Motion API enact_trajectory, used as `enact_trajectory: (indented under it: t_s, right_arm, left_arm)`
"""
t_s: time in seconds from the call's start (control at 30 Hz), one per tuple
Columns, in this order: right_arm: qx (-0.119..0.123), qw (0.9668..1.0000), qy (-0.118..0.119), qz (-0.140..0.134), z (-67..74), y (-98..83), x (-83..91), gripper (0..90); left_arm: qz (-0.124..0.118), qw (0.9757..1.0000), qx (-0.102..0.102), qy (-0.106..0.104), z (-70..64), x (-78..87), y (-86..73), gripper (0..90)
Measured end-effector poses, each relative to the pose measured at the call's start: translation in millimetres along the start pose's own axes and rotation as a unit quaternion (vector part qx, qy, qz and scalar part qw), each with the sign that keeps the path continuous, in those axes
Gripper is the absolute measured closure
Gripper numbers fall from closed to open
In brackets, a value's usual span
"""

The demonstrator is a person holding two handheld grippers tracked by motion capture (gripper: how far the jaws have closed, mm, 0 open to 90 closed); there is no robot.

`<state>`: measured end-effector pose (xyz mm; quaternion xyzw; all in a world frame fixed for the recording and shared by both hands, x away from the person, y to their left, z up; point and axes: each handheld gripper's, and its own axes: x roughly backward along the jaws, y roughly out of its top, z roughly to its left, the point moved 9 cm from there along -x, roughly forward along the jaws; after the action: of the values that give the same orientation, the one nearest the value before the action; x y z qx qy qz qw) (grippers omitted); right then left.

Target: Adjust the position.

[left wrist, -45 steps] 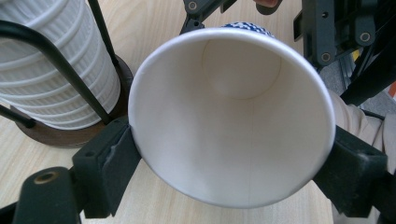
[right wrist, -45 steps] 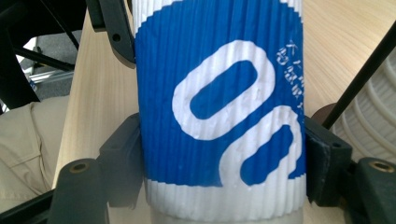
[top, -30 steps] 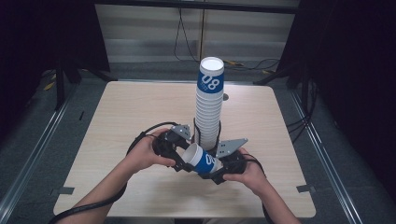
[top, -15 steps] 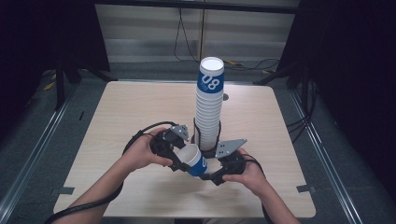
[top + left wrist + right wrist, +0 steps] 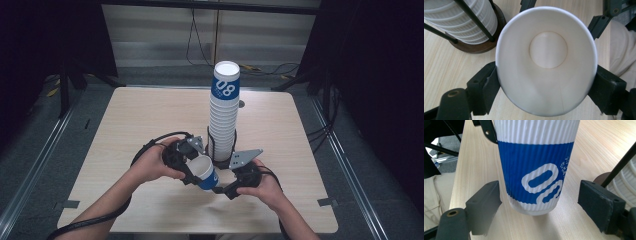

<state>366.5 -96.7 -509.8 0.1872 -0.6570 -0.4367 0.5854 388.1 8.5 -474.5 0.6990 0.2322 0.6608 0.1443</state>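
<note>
Since the earlier frames the right gripper point(image 5: 220, 188) has just been opening: its jaws now stand apart on either side of the base of the blue-and-white ribbed paper cup point(image 5: 205, 172), gaps showing on both sides in the right gripper view, so it no longer presses the cup point(image 5: 536, 167). The left gripper point(image 5: 186, 167) clamps the cup's rim from both sides, the white mouth facing its camera point(image 5: 546, 60). The cup lies tilted just above the pale wooden table point(image 5: 150, 115), right in front of the tall stack of matching cups point(image 5: 223, 115) in a black wire holder on a dark round base. Judging from this, one cup is off the stack and handed to the left gripper; placing it somewhere remains.
</note>
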Motion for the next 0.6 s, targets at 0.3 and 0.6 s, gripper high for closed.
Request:
enact_trajectory:
  t_s: [0.3,0.6]
  right_arm:
    - [0.004,1.0,0.002,-0.001,1.0,-1.5,-3.8,17.3]
    - [0.016,0.9999,-0.004,-0.001,2.6,-1.8,-11.8,17.4]
  left_arm:
    - [0.032,0.9992,-0.015,0.017,1.5,-5.0,-2.3,18.7]
    - [0.045,0.9986,-0.019,0.02,0.3,-7.6,-2.0,18.5]
